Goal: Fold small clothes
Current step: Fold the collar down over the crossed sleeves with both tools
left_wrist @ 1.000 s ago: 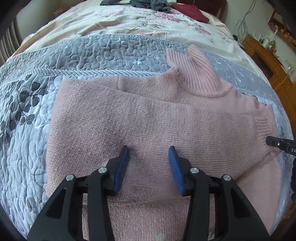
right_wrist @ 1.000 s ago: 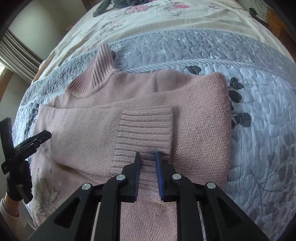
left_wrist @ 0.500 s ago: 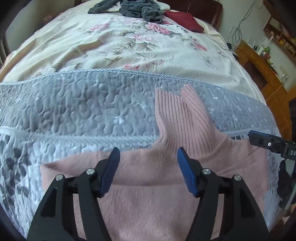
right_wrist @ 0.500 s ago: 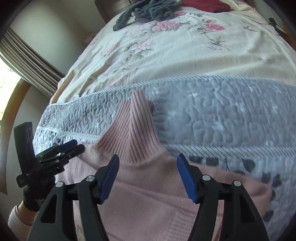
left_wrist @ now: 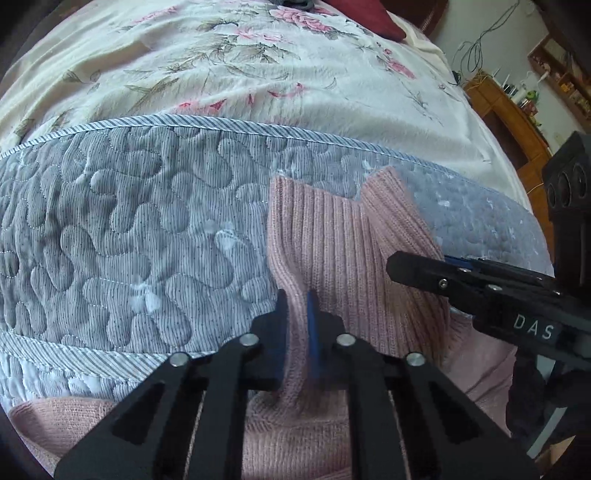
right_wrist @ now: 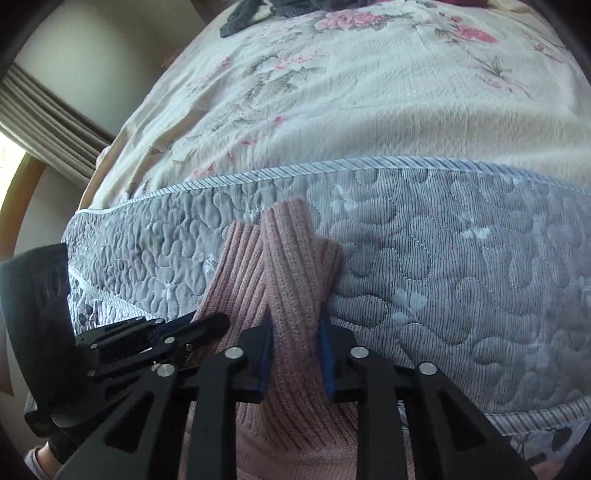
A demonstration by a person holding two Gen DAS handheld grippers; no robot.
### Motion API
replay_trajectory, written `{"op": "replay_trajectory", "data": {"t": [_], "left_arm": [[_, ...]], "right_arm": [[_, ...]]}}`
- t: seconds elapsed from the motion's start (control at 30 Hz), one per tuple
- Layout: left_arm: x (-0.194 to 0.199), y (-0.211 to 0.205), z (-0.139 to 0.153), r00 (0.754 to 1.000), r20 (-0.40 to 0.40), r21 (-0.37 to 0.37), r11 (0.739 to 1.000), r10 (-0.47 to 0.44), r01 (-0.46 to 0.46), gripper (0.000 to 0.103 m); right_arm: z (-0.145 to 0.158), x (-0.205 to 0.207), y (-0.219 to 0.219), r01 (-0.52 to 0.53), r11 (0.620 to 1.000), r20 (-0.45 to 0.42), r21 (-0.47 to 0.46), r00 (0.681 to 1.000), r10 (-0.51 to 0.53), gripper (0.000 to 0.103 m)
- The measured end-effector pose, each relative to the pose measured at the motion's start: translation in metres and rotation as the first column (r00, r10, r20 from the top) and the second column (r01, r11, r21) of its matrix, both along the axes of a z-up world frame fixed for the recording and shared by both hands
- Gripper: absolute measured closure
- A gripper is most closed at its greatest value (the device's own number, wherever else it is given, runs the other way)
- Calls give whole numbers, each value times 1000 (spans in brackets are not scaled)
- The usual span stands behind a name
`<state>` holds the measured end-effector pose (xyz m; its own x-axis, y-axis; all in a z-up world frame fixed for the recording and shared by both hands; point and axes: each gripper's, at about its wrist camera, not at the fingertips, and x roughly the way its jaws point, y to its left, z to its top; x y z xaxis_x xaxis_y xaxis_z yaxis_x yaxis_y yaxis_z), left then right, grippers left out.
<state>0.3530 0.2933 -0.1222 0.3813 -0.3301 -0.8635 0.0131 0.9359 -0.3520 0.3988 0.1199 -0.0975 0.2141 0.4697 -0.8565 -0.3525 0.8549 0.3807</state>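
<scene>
L gripper [left_wrist: 294, 317] comes in low from 6 o'clock, fingers pointing to 12, clenched on a pinched ridge of the sweater [left_wrist: 332, 258] collar at its left edge; blue pads nearly meet w/ knit squeezed between. R gripper [right_wrist: 295, 343] same pose in its own view: low from 6 o'clock, pointing 12, clamped on a raised fold of the ribbed collar, wider gap than L but fabric fills it.

In L view the R gripper [left_wrist: 480, 284] enters from 3 o'clock, lying across the collar's right side, "DAS" label on its body. In R view the L gripper [right_wrist: 155, 339] enters from 9 o'clock, tips at the collar's left side; a bit of sleeve and dark glove at 7 o'clock.

Sweater: pink knit, lies on grey quilt [left_wrist: 129, 240] near bed's front edge. Collar points to 12 o'clock, away from cams; long axis runs 6–12. Body spreads below toward 6, mostly hidden by grippers. Collar tip forks in two flaps at 12.

Beyond the quilt at 12: floral cream bedspread [left_wrist: 258, 74], dark clothes [right_wrist: 251, 14] at far end. Wood cabinet [left_wrist: 517, 122] at 2 o'clock in L view; curtain [right_wrist: 48, 122] at 10 in R view.
</scene>
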Motion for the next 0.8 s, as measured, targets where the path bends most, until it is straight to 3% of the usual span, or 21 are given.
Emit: {"op": "replay_trajectory", "data": {"t": [0.23, 0.4, 0.63, 0.8], "left_arm": [[-38, 16, 39, 988, 154, -94, 995, -17, 32, 96], [-86, 11, 71, 954, 281, -40, 992, -104, 120, 96], [-154, 12, 63, 947, 280, -44, 984, -156, 175, 96], [-195, 17, 44, 956, 212, -40, 976, -202, 215, 95]], "right_arm": [[54, -42, -22, -86, 992, 131, 90, 989, 74, 84], [80, -89, -33, -176, 983, 220, 57, 962, 160, 84], [75, -158, -41, -256, 967, 253, 5, 936, 246, 83], [57, -196, -59, -289, 957, 188, -15, 940, 286, 71]]}}
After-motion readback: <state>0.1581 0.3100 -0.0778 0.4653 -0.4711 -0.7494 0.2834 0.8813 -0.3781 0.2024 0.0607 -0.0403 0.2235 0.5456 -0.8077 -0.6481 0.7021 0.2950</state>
